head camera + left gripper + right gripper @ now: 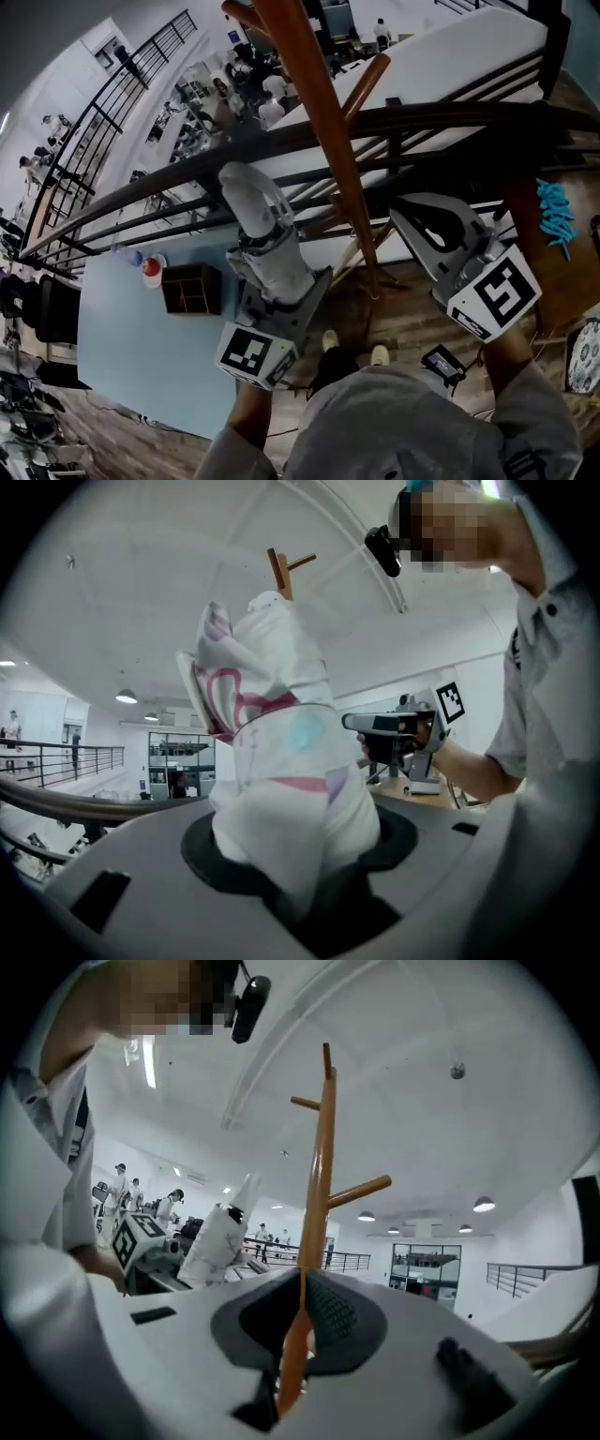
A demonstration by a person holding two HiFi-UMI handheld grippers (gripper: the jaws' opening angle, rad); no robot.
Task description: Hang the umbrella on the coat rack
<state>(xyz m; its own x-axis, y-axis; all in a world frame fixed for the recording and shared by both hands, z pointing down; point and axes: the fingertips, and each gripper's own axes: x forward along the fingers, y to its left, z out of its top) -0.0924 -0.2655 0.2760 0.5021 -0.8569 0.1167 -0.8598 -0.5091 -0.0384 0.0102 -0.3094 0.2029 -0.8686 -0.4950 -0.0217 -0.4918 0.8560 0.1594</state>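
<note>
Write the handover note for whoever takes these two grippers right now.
Left gripper: tongs shut on the folded white umbrella with pink and blue print, held upright beside the rack.
Right gripper: the pole of the brown wooden coat rack lines up with the gap between its tongs; whether they clamp it cannot be told.
Done: umbrella in hand at the rack.
Left: it hangs on no peg yet. Probably raise it to a free one, such as the angled peg, hang it, then release.
</note>
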